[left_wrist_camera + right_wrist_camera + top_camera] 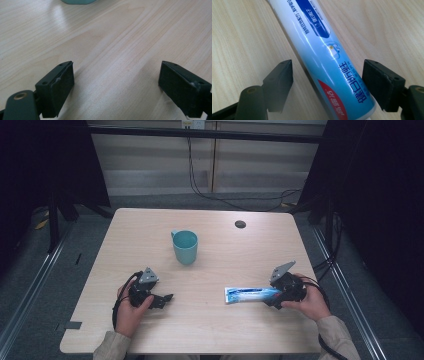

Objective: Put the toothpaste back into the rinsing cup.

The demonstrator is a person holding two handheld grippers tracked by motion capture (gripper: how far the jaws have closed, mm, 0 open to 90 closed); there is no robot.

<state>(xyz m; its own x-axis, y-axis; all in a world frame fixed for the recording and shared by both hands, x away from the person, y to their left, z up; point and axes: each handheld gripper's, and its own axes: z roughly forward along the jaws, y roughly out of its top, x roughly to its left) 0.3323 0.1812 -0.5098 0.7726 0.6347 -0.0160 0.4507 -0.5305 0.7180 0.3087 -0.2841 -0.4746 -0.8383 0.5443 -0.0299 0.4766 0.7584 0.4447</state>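
Two-handed, working low in the high view: holding a black gripper in each hand over the pale wood-grain surface (pixel 225 250).

Keeping the left gripper (pixel 167 299) at the lower left of that frame, pointing toward the right, with its fingers spread wide and gripping nothing. Looking along it in the left gripper view and seeing a black finger in each bottom corner, far apart, with bare wood between them. Catching the base of the teal plastic cup (pixel 78 1) at the top edge there. Finding that cup upright just above the centre of the high view, handle toward the upper left, well apart from both grippers.

Holding the right gripper (pixel 273 295) at the lower right, pointing toward the left and straddling one end of the blue-and-white plastic tube (pixel 250 295). Finding the tube lying flat on the surface and stretching leftward toward the middle of the frame.

Looking along the right gripper view and seeing the tube running from the top centre down to the bottom right, printed side up, between the fingers (pixel 279 80). Standing apart, not clamping: showing a clear gap at the left finger, and sitting just beside the tube at the right finger.

Noting a small dark round grommet (pixel 240 224) near the upper right of the surface.
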